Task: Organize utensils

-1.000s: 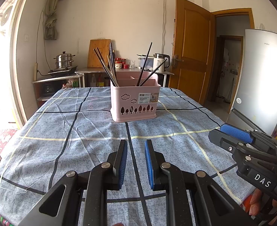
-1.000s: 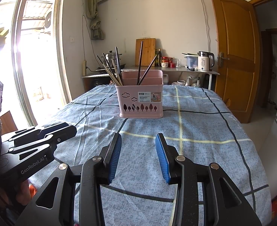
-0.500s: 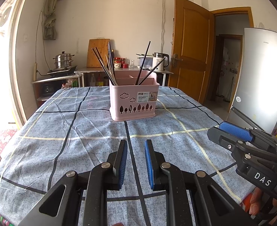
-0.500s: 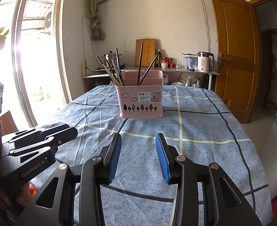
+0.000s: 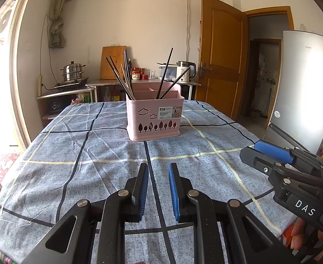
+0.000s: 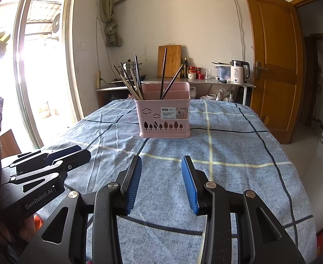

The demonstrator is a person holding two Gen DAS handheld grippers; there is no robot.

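A pink utensil basket (image 5: 153, 118) (image 6: 164, 120) stands upright mid-table on the blue checked cloth (image 5: 95, 154). Several dark chopsticks (image 5: 119, 77) (image 6: 128, 81) lean in its left compartment, and two more (image 5: 166, 74) (image 6: 168, 77) lean in the right one. My left gripper (image 5: 158, 169) is open with a narrow gap and empty, near the front edge, well short of the basket. My right gripper (image 6: 161, 162) is open wider and empty, also short of the basket. Each gripper shows in the other's view: the right one (image 5: 269, 154), the left one (image 6: 73, 154).
A counter (image 6: 196, 81) behind the table holds a kettle (image 6: 238, 72), a cutting board (image 6: 170, 59), jars and a steamer pot (image 5: 72, 73). A wooden door (image 5: 221, 57) and a fridge (image 5: 304, 83) stand to the right. A bright window (image 6: 29, 66) is on the left.
Both grippers have drifted very slightly; the basket sits a touch lower and left in the left wrist view. Nothing was taken hold of or let go.
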